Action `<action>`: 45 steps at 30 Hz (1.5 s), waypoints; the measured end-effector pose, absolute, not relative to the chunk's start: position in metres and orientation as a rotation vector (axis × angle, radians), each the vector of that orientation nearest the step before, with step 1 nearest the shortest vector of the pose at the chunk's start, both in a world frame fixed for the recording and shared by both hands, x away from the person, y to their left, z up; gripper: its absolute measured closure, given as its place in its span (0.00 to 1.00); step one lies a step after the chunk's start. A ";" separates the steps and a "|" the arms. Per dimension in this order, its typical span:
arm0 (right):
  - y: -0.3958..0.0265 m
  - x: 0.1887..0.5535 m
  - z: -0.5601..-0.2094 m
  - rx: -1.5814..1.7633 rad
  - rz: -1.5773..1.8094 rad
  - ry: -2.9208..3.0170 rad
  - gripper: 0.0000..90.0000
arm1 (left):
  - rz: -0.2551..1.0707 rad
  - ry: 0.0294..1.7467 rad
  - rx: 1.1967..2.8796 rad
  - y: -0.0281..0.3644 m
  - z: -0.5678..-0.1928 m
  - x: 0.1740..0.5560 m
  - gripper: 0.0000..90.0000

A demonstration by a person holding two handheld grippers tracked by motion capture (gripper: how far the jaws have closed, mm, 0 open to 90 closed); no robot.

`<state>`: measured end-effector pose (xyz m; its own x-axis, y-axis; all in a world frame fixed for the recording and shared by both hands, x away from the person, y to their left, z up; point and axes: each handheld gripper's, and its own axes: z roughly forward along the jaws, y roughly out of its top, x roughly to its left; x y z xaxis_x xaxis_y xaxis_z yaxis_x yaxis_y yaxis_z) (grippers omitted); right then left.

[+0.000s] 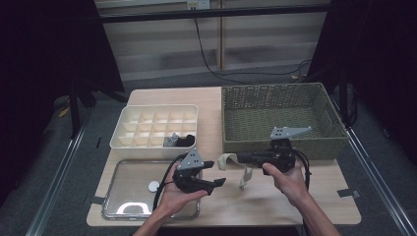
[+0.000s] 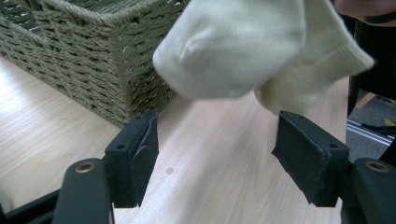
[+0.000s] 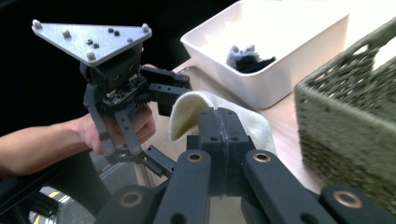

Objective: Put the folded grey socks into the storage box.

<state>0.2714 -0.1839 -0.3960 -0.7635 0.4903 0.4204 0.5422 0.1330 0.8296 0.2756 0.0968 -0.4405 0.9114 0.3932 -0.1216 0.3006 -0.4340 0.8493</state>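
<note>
Two claws: right claw [image 3: 219, 140] pinches cream sock [image 2: 261, 51]; left claw [image 2: 219, 158] gapes wide, empty.

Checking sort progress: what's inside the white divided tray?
The white divided tray holds dark and grey rolled socks in its front right cells; other cells look empty, though the near wall hides some floors.

Pale wooden table [image 1: 275, 206] on grey floor [image 1: 162, 81], black curtains [image 1: 44, 54] either side
</note>
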 end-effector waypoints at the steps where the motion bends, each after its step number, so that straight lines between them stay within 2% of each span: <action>1: -0.183 0.271 -0.398 -1.066 -1.735 -2.324 1.00 | 0.100 0.512 2.039 0.097 -0.441 0.276 0.34; 6: -0.179 0.269 -0.413 -1.063 -1.716 -2.304 1.00 | 0.103 0.508 2.036 0.097 -0.442 0.276 0.34; 10: -0.175 0.268 -0.421 -1.063 -1.673 -2.310 1.00 | 0.105 0.493 2.037 0.098 -0.442 0.277 0.41; 13: -0.173 0.268 -0.429 -1.064 -1.642 -2.310 1.00 | 0.076 0.489 2.036 0.101 -0.445 0.278 0.53; 17: -0.173 0.268 -0.435 -1.070 -1.618 -2.309 1.00 | 0.060 0.478 2.049 0.103 -0.448 0.279 0.77; 21: -0.174 0.269 -0.437 -1.075 -1.609 -2.310 1.00 | 0.039 0.472 2.057 0.105 -0.449 0.280 0.92; 33: -0.187 0.279 -0.453 -1.157 -1.561 -2.358 1.00 | -0.150 0.443 2.115 0.100 -0.459 0.271 0.94; 39: -0.183 0.284 -0.460 -1.145 -1.538 -2.390 1.00 | -0.246 0.471 2.084 0.105 -0.462 0.271 0.94; 42: -0.180 0.285 -0.461 -1.136 -1.531 -2.399 0.99 | -0.226 0.482 2.109 0.106 -0.464 0.271 0.94; 45: -0.178 0.284 -0.466 -1.137 -1.500 -2.411 0.93 | -0.230 0.496 2.138 0.107 -0.470 0.273 0.94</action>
